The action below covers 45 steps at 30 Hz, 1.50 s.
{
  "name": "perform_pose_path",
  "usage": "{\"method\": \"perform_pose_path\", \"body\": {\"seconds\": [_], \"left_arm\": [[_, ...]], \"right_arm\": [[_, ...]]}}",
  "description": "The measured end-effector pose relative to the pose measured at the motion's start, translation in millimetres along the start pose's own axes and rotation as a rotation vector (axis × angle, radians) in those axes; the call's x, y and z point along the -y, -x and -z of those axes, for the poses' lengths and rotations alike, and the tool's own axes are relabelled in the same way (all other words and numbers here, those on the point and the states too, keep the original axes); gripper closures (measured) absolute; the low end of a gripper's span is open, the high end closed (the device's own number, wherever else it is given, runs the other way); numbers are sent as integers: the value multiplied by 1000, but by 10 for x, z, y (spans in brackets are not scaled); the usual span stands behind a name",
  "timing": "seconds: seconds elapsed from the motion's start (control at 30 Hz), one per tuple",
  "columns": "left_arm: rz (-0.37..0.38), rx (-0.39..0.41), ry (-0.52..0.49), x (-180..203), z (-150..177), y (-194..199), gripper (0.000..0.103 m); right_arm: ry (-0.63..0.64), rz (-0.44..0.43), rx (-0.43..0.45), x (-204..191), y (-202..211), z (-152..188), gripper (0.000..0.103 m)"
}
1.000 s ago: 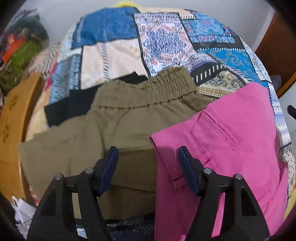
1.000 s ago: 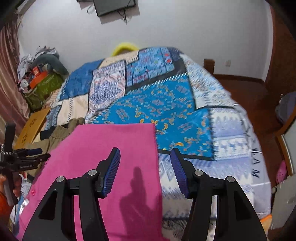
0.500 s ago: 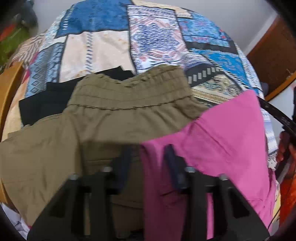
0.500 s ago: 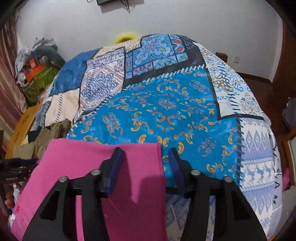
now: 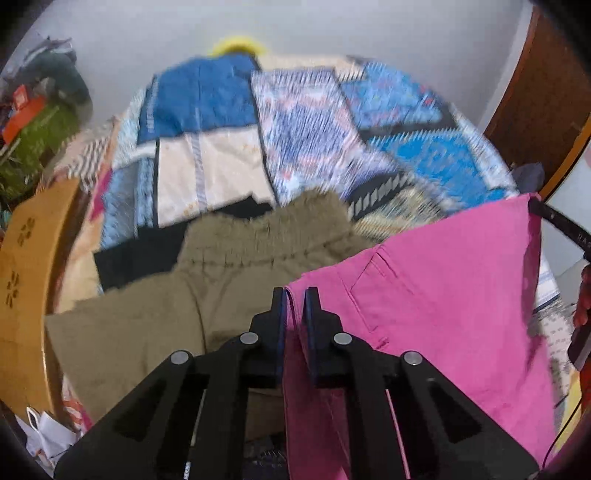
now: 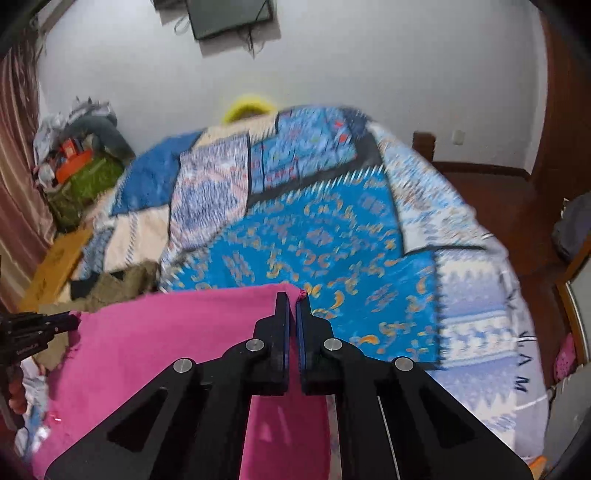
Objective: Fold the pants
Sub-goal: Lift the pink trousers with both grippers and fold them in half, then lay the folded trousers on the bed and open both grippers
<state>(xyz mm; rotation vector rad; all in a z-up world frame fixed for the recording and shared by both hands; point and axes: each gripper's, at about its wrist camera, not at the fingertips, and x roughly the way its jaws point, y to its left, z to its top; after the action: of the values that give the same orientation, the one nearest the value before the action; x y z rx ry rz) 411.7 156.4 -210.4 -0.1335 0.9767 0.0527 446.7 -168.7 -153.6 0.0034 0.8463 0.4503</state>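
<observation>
Pink pants (image 5: 436, 295) now pinched at both corners, each hand-held gripper (image 5: 294, 295) (image 6: 291, 301) newly clamped, no longer open.

A home bedroom. A bed (image 6: 461, 236) under a patchwork quilt (image 6: 314, 229) fills the middle. A dark screen (image 6: 229, 16) hangs on the white wall at 12 o'clock, a curtain (image 6: 16, 155) at 9, a heap of bags and clothes (image 6: 74, 155) at 10, and wood floor (image 6: 517, 206) at 3.
</observation>
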Motion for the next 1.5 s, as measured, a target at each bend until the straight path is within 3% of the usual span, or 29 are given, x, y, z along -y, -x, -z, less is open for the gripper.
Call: {"method": "perform_pose_path", "body": {"seconds": [0.2,0.37,0.73,1.23,1.5], "left_arm": [[19,122,-38,263,-108,616,94],[16,178,-102,496,-35,1040,94],[32,230,-163,609,574,1680,95],[-13,222,-248,628,1580,1976,96],[-6,117,-261,578,2031,1796,97]], "right_arm": [[32,38,108,-38,662,-142,100],[20,37,170,-38,1177,-145,100],[47,-15,201,-253,1922,415,100],[1,-68,150,-451,2321,1350,100],[-9,-62,48,-484,2239,1844,100]]}}
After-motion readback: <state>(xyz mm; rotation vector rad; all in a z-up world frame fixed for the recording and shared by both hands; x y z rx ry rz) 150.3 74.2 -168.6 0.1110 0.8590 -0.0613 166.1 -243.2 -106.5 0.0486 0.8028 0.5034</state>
